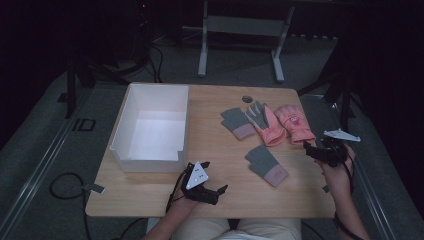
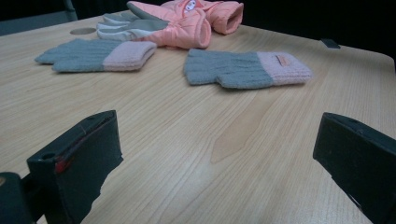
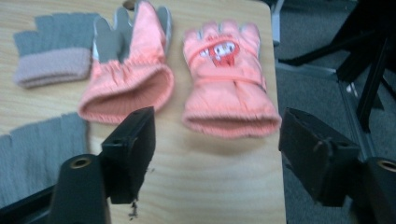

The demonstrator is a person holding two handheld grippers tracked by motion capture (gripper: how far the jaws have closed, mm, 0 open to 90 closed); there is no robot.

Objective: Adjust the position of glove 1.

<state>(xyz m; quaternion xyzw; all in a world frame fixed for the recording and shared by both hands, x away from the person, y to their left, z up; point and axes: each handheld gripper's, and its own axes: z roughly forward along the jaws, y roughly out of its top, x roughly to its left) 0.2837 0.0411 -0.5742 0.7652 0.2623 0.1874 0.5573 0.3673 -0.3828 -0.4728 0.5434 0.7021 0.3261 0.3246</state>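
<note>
Your right gripper (image 3: 217,154) hung above the table's (image 1: 225,150) right edge with its jaws spread and nothing between them, just short of the cuff of the pink glove with a red-and-white cartoon patch (image 3: 226,88); no lettering on the patch could be read. The second pink glove (image 3: 128,74) lay beside it, palm up. The nearer grey knit glove (image 2: 245,69) carried a small cuff tag, unreadable. Your left gripper (image 2: 217,154) rested near the white bin (image 1: 152,125), jaws wide apart and empty.

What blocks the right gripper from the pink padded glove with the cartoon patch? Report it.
Nothing visible. The right gripper has open jaws with only bare wooden table between them and the pink padded glove with the cartoon patch.
</note>
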